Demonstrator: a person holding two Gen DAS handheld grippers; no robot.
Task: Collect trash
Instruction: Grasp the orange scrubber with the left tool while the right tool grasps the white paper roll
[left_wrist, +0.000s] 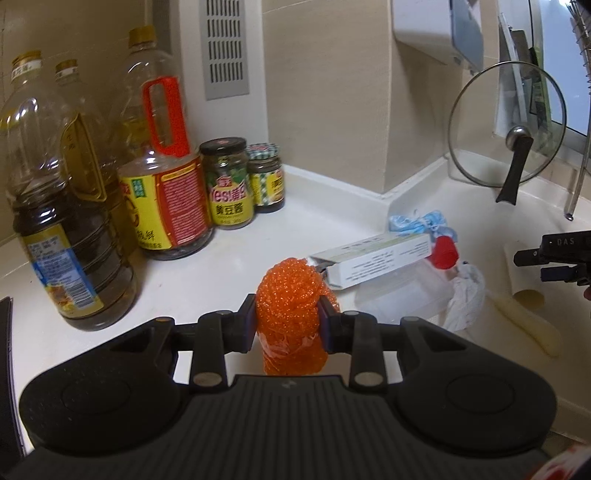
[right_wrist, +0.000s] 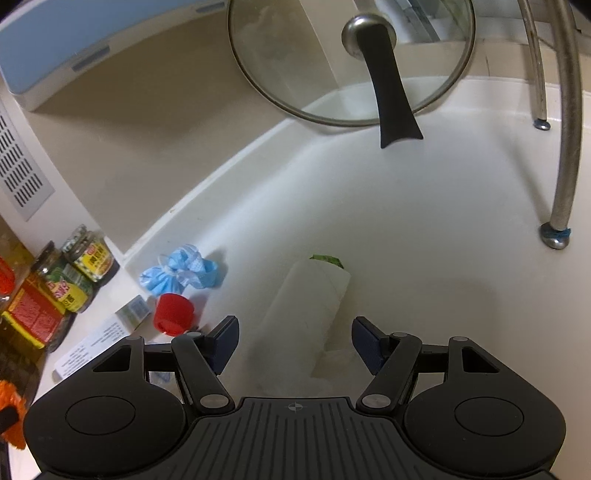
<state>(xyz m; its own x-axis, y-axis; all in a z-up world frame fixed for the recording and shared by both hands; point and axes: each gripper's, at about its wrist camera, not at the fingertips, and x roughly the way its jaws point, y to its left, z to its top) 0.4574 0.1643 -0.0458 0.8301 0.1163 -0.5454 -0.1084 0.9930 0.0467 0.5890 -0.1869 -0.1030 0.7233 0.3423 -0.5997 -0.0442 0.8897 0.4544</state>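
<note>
L gripper (left_wrist: 288, 321) is clamped on an orange mesh scrubber (left_wrist: 290, 295) – both pads press its sides and it's held up over the white counter (left_wrist: 258, 236). R gripper (right_wrist: 293, 341) has its jaws spread wide w/ nothing pinched; a white paper roll (right_wrist: 314, 295) lies on the counter between and just ahead of the fingertips, not touched by the pads, w/ something green at its far end. Other trash sits near the wall corner: a crumpled blue face mask (right_wrist: 181, 271), a red bottle cap (right_wrist: 173, 314) just beside it, and a white carton box (left_wrist: 373, 260) lying flat next to the cap. In the left wrist view a scrunched white plastic bag (left_wrist: 463, 295) lies right of the box. Oil bottles (left_wrist: 66, 229) and two jars (left_wrist: 232, 181) stand along the left wall – well apart from the trash. A glass pot lid (right_wrist: 351, 59) leans upright against the back wall.
</note>
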